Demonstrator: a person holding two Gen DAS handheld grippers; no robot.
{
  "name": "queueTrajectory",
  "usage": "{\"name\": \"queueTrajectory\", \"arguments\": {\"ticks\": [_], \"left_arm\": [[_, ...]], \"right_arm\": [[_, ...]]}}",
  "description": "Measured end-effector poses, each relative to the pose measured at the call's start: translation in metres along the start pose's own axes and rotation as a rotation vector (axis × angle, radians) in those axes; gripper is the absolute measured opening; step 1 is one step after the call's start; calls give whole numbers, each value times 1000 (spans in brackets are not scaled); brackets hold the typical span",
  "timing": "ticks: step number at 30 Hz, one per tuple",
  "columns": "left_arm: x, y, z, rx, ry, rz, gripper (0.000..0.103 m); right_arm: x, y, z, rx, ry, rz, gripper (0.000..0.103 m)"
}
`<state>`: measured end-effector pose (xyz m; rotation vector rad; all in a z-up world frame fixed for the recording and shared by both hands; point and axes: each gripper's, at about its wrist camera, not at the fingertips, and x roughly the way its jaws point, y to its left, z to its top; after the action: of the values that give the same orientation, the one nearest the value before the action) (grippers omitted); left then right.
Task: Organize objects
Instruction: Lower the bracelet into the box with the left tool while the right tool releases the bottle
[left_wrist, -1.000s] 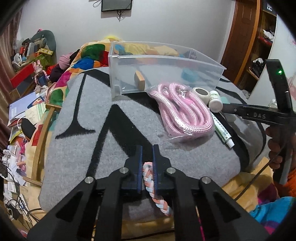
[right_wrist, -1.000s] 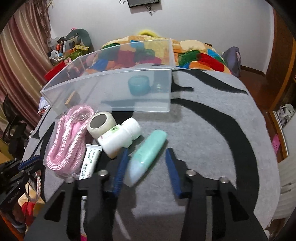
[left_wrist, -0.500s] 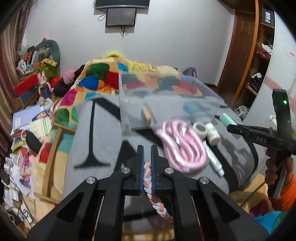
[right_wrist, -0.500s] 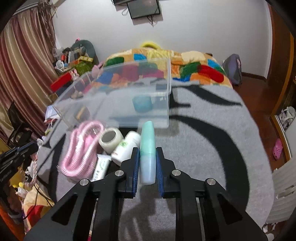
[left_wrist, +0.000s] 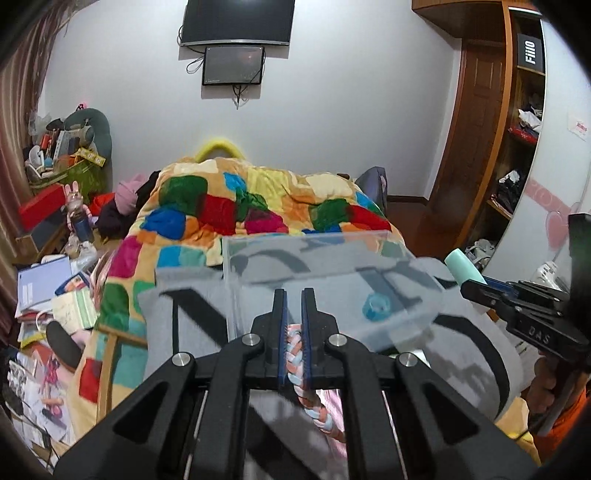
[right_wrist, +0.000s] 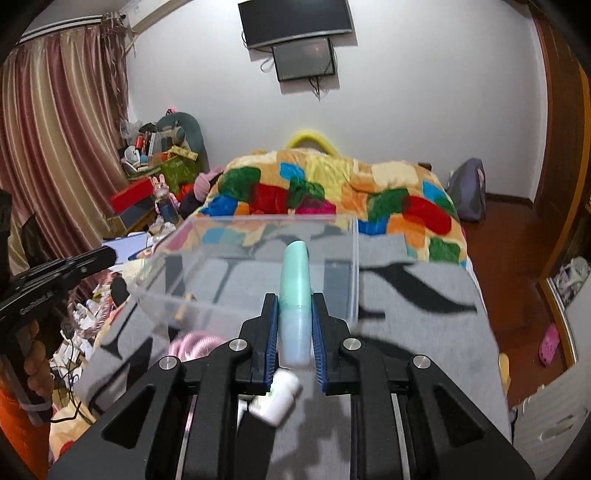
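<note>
My left gripper (left_wrist: 293, 306) is shut on a braided pink, white and blue cord (left_wrist: 297, 362) that hangs down below the fingers. It is held above the grey blanket (left_wrist: 192, 332), just before the clear plastic bin (left_wrist: 332, 258). My right gripper (right_wrist: 294, 310) is shut on a mint-green tube (right_wrist: 294, 291), lifted and pointing at the clear bin (right_wrist: 258, 258). The tube's tip also shows in the left wrist view (left_wrist: 461, 266). A blue round lid (left_wrist: 376, 307) lies inside the bin.
A white bottle (right_wrist: 277, 400) and a pink rope coil (right_wrist: 192, 343) lie on the blanket under my right gripper. A colourful quilt (left_wrist: 251, 206) lies behind the bin. Clutter fills the floor at left (left_wrist: 48, 295). A wooden wardrobe (left_wrist: 480, 147) stands right.
My right gripper closed on the mint-green tube and lifted it toward the bin. My left gripper rose with the braided cord and moved closer to the bin.
</note>
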<state>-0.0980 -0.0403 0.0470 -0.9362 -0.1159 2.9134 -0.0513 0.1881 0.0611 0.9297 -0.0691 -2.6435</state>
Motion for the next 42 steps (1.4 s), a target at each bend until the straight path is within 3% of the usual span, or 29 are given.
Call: {"name": "queueTrajectory", "arguments": {"ticks": [9, 19, 25, 30, 34, 36, 42], "left_arm": [[51, 2, 23, -4, 49, 28, 6], [107, -2, 13, 10, 179, 35, 6], [118, 0, 11, -2, 207, 39, 10], [107, -4, 15, 17, 179, 44, 37], [87, -9, 19, 38, 136, 55, 49], [75, -11, 20, 42, 117, 62, 62], [44, -15, 9, 45, 86, 65, 86]], "right_arm": [[33, 18, 26, -51, 5, 5, 16], [114, 20, 23, -83, 178, -3, 16], [128, 29, 15, -123, 229, 15, 16], [120, 31, 14, -140, 223, -1, 21], [103, 30, 16, -143, 193, -10, 31], [92, 28, 15, -149, 176, -17, 36], [51, 17, 7, -145, 123, -24, 52]]}}
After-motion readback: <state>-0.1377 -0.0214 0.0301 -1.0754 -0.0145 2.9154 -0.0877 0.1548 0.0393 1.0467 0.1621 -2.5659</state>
